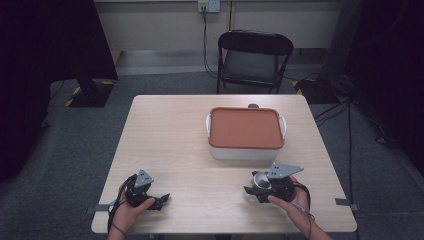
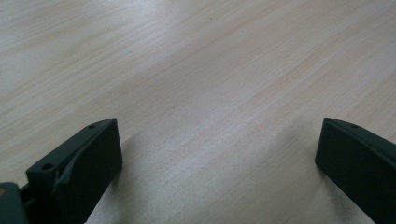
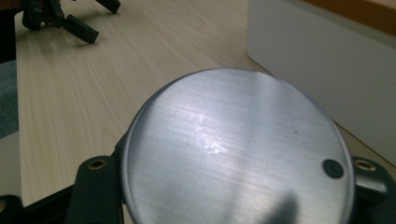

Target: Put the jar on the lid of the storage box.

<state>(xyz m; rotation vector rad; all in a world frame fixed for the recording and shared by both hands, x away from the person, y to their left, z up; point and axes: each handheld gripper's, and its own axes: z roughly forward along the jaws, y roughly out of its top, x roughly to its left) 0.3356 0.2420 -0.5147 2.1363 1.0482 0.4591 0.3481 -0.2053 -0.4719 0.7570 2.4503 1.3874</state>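
Left gripper [image 1: 159, 200] resting at the tabletop's [image 1: 170, 150] near-left corner, jaws wide apart with nothing between them. Right gripper [image 1: 251, 192] at the near right, jaws closed on a round metal lid [image 3: 233, 149], held just in front of the white box [image 1: 246, 150]. Grasp step probably done; next likely lifting clear without tilting. One metal lid, one box with one orange cover [image 1: 245, 127], one chair [image 1: 254, 60].

High view overlooks table [image 1: 170, 150]; gripper views sit close (sharing tabletop).
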